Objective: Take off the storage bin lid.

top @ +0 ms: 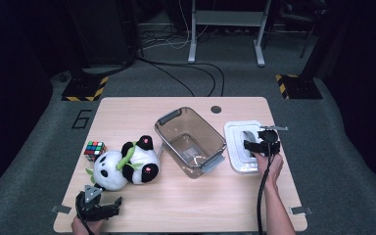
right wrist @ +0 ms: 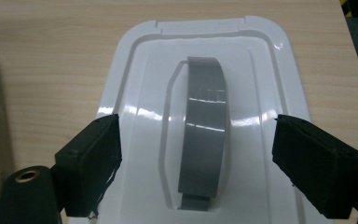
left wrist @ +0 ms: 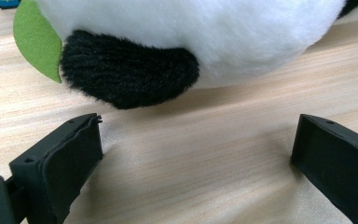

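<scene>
A plush panda (top: 127, 163) lies at the table's left, its white belly and black paw (left wrist: 130, 72) just ahead of my left gripper (left wrist: 193, 149). That left gripper (top: 98, 205) is open near the front edge, with bare wood between its jaws. A clear plastic bin (top: 191, 141) with grey handles stands in the middle. To its right lies a white lid (top: 242, 144) with a grey handle strap (right wrist: 205, 126). My right gripper (top: 262, 144) hovers open over the lid, its jaws on either side of the strap (right wrist: 198, 158).
A Rubik's cube (top: 95, 150) sits beside the panda on its left. A green felt leaf (left wrist: 37, 39) hangs from the panda. A small dark disc (top: 216, 109) lies near the table's far edge. Cables and stand legs cross the floor beyond.
</scene>
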{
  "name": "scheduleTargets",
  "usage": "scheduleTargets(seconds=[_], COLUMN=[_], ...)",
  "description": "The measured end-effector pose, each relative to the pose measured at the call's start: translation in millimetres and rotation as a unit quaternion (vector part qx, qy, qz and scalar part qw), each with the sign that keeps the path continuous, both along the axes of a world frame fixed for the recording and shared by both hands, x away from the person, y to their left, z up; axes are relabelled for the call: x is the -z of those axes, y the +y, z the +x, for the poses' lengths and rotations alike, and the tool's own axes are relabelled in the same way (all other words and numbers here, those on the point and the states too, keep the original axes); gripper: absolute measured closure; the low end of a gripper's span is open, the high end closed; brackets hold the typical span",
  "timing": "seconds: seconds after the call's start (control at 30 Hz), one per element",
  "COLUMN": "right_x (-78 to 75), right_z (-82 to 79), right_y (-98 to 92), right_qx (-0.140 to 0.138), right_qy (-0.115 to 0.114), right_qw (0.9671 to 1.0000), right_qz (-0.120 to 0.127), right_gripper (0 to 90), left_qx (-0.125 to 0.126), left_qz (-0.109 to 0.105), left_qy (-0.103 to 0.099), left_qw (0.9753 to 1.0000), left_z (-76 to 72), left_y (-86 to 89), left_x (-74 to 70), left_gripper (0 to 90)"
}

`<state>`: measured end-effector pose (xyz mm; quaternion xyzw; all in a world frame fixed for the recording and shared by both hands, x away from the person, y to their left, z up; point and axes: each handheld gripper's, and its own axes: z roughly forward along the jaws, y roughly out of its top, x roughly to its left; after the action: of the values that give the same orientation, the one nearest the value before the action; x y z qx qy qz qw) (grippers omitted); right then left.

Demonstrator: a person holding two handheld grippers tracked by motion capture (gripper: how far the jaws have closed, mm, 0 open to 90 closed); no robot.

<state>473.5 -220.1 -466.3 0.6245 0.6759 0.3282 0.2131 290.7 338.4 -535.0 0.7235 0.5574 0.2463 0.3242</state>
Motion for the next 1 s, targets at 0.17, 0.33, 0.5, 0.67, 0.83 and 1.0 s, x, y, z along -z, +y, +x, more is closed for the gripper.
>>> scheduleTargets(seconds=[0.17, 0.33, 0.5, 0.67, 0.83, 1.0], right_x=[-1.1, 4.0, 7.7, 11.1, 20.2, 29.5], right_z=[-17.1, -32.2, -49.1, -68.5, -88.7, -102.0], right_y=[0.0, 2.4, 8.4, 14.0, 20.9, 25.0], right_qx=[-0.038, -0.061, -0.083, -0.107, -0.132, -0.149], right_qy=[-0.007, -0.01, -0.023, -0.04, -0.039, -0.043], right_qw=[0.9992, 0.9981, 0.9963, 0.9934, 0.9905, 0.9878], right_qz=[0.005, 0.008, -0.01, -0.011, -0.006, -0.003], right_gripper=[0.0, 0.0, 0.0, 0.0, 0.0, 0.0], left_qx=[0.0, -0.005, -0.003, -0.003, -0.003, -0.003], left_qz=[0.0, -0.004, -0.004, -0.004, -0.004, -0.004], left_qy=[0.0, -0.005, -0.004, -0.003, -0.003, -0.003], left_qw=[1.0, 1.0, 1.0, 1.0, 1.0, 1.0], left_z=[0.0, 0.4, 0.7, 0.3, 0.3, 0.3], left_y=[-0.2, -1.1, -0.7, -0.7, -0.7, -0.7], left_x=[0.0, 0.7, 0.6, 0.4, 0.4, 0.4], left_gripper=[1.7, 1.7, 1.7, 1.7, 1.7, 1.7])
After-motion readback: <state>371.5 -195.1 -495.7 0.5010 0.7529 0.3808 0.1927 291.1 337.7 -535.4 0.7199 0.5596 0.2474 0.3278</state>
